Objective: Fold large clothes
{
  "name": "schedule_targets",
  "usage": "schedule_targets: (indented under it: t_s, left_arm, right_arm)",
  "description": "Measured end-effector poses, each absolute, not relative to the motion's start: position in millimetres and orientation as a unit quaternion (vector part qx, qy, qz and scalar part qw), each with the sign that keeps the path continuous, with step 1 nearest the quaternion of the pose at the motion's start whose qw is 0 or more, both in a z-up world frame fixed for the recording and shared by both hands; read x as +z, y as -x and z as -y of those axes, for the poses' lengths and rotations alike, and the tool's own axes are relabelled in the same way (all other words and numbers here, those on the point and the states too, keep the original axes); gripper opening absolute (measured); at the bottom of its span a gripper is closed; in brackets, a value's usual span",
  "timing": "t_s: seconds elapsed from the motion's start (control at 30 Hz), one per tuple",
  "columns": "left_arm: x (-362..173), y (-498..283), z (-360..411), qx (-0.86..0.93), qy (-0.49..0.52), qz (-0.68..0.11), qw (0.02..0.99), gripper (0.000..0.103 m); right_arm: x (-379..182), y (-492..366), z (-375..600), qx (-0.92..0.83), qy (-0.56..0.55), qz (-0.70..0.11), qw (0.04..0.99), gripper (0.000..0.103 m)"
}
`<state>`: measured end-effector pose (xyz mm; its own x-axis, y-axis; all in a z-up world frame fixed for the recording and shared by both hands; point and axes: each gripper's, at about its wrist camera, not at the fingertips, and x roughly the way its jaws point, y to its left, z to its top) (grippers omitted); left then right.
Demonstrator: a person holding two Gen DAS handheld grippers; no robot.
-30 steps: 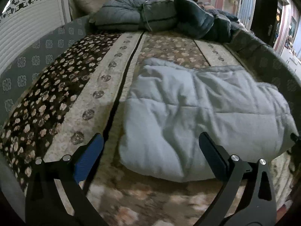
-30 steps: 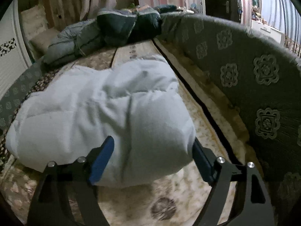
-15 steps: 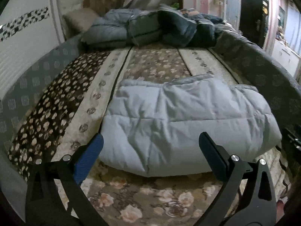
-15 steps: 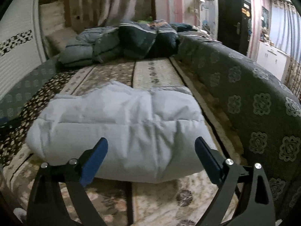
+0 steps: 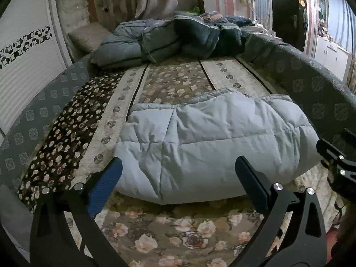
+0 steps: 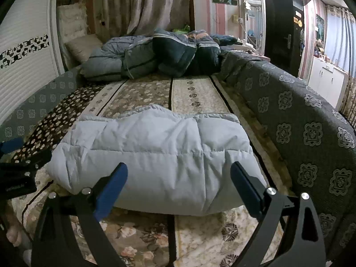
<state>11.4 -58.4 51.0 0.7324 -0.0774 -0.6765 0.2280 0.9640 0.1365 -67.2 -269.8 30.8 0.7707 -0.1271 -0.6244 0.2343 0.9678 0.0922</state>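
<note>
A pale blue padded garment (image 5: 211, 133) lies folded in a thick bundle across the floral bedspread (image 5: 173, 233); the right wrist view shows the same garment (image 6: 155, 151) from its right end. My left gripper (image 5: 178, 162) hovers open just short of the near folded edge, with nothing between its fingers. Held back from the right half of that edge, my right gripper (image 6: 179, 166) is open and holds nothing. Each gripper's black frame shows at the edge of the other's view.
A heap of dark blue and grey quilts (image 5: 173, 37) and a pillow (image 5: 89, 35) lie at the far end of the bed. A dark patterned padded side (image 6: 300, 122) runs along the right. A white ribbed panel (image 5: 22, 66) stands on the left.
Both grippers have drawn back and up from the garment. A second ago the garment's near edge sat between the right gripper's fingers; now it lies free and those jaws stand wider.
</note>
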Motion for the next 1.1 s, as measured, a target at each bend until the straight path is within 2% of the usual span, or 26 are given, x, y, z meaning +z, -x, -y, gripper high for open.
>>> schedule_targets:
  t_s: [1.1]
  left_arm:
    - [63.3,4.0,58.8,-0.069,-0.111,-0.325,0.936,0.1]
  right_arm:
    - [37.1,70.7,265.1,-0.119,-0.078,-0.319,0.937,0.093]
